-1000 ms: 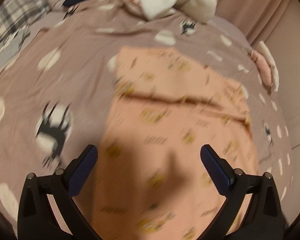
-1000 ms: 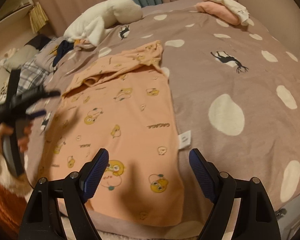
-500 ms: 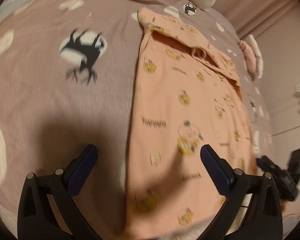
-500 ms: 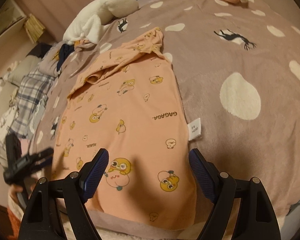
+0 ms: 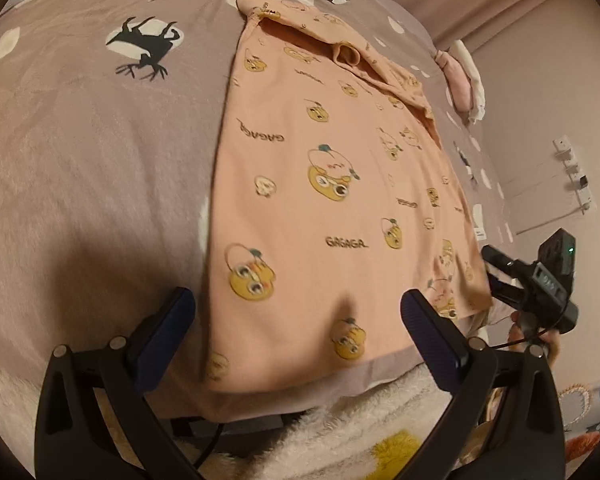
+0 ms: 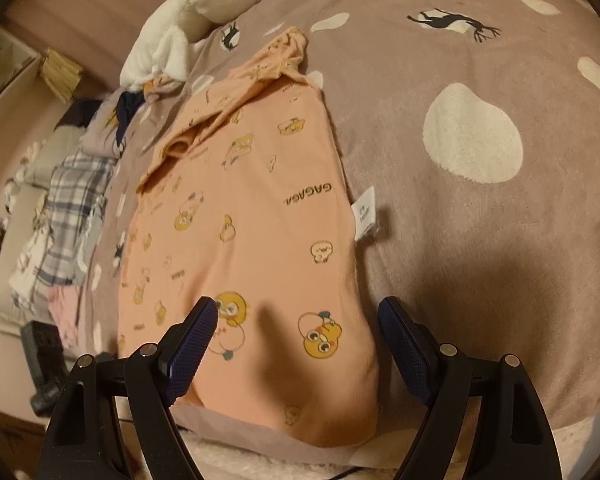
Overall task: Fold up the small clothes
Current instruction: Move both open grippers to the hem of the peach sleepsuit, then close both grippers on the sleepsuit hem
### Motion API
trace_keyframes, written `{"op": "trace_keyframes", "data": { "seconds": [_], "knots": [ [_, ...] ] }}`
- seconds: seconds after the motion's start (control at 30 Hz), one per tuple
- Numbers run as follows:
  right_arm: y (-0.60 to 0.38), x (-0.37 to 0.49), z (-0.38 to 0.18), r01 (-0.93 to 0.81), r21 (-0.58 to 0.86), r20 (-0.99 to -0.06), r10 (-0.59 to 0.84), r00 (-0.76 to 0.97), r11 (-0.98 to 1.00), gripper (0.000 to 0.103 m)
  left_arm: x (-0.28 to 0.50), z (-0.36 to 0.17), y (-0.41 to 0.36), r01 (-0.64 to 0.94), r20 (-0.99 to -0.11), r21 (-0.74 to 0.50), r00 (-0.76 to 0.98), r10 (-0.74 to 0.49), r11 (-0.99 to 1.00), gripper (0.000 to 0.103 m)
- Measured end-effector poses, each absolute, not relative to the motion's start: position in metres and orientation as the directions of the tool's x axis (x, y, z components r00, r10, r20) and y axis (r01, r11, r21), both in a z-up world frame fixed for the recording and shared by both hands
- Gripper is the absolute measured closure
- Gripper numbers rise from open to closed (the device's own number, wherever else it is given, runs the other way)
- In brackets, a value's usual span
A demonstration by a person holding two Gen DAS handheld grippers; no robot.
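Observation:
A peach small garment [image 5: 324, 208] with yellow cartoon prints lies flat on the mauve bedspread [image 5: 92, 168], its far end folded over. My left gripper [image 5: 296, 312] hovers open above the garment's near hem, toward its left corner, with nothing between the pads. In the right wrist view the same garment [image 6: 252, 240] shows a white label [image 6: 366, 216] on its right edge. My right gripper [image 6: 300, 316] is open over the hem's right corner. From the left wrist view, the right gripper [image 5: 536, 292] appears beside the garment's right corner, held by a hand.
A white plush blanket [image 6: 188, 20] and a plaid cloth [image 6: 72, 200] lie at the bed's far left. Folded pink and white clothes [image 5: 464, 84] sit at the far right edge. A fluffy white cover [image 5: 340, 432] hangs below the bed's near edge.
The left wrist view has swung from over the garment's middle to its near left hem. The right gripper has come down closer to the hem's right corner. Both jaws stayed wide.

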State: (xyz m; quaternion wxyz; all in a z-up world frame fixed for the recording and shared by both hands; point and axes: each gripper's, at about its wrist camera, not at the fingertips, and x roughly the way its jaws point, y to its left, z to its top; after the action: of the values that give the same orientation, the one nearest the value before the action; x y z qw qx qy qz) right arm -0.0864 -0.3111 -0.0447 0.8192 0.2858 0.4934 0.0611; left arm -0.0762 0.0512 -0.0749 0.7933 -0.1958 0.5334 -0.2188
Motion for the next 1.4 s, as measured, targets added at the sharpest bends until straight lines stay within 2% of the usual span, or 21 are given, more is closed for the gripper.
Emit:
{"op": "trace_keyframes", "data": {
  "seconds": [0.13,0.23,0.4,0.63,0.97,1.13,1.4],
  "knots": [
    [-0.304,-0.088,-0.045,0.149,0.486,-0.794,0.364,0.487,0.861,0.02,-0.077,-0.08,0.057,0.103,-0.715,-0.633,0.303,-0.63,0.768,0.001],
    [-0.309,-0.092,-0.046,0.149,0.506,-0.784,0.381,0.489,0.849,0.02,-0.08,-0.083,0.058,0.098,-0.69,-0.662,0.309,-0.655,0.743,0.001],
    [-0.314,-0.097,-0.05,0.15,0.557,-0.759,0.428,0.49,0.817,0.019,-0.079,-0.08,0.056,0.083,-0.692,-0.664,0.31,-0.652,0.743,0.002],
    [-0.3,-0.099,-0.048,0.12,0.493,-0.788,0.383,0.482,0.862,0.019,-0.081,-0.078,0.043,0.122,-0.715,-0.623,0.31,-0.626,0.773,0.002],
    [-0.298,-0.1,-0.049,0.112,0.462,-0.804,0.362,0.471,0.88,0.019,-0.083,-0.085,0.066,0.049,-0.638,-0.734,0.296,-0.711,0.678,0.006],
    [-0.301,-0.101,-0.05,0.125,0.483,-0.798,0.377,0.47,0.867,0.019,-0.087,-0.1,0.087,-0.061,-0.513,-0.853,0.27,-0.814,0.518,0.006],
    [-0.293,-0.1,-0.049,0.118,0.44,-0.814,0.34,0.471,0.89,0.019,-0.073,-0.094,0.079,-0.067,-0.494,-0.864,0.307,-0.814,0.499,0.006]
  ]
}}
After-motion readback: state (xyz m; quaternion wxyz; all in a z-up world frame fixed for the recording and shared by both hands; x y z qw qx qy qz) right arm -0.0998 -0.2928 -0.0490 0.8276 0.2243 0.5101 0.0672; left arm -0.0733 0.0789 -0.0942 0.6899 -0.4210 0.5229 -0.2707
